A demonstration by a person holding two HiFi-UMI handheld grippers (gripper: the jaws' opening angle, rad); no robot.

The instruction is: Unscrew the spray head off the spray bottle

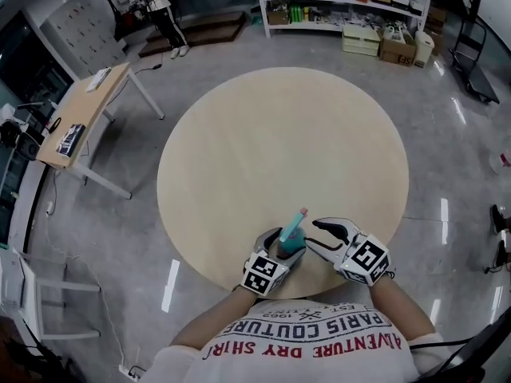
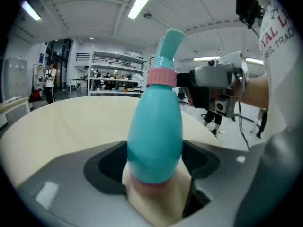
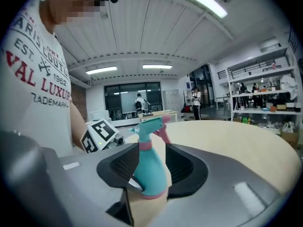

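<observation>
One upright spray bottle (image 2: 156,126) is clamped by the left gripper (image 1: 279,250); its spray head (image 3: 147,126) is straddled, seemingly untouched, by the parted right gripper (image 3: 152,164).

Head view: both your hands are buried under the left gripper (image 1: 284,250) and the right gripper (image 1: 314,234). The left one also swallows the lower body of the spray bottle (image 1: 292,231). At six o'clock your shirt (image 1: 307,337) covers the table (image 1: 279,134) rim, and the bottom edge cuts off your arms.

Left gripper view: the bottle looms close and soft, and the trigger is hidden behind its own head.

Right gripper view: the left gripper's jaws are lost at nine o'clock, with only its marker cube showing.

Shelf (image 1: 343,6) goods at one o'clock in the head view are too small to name.
</observation>
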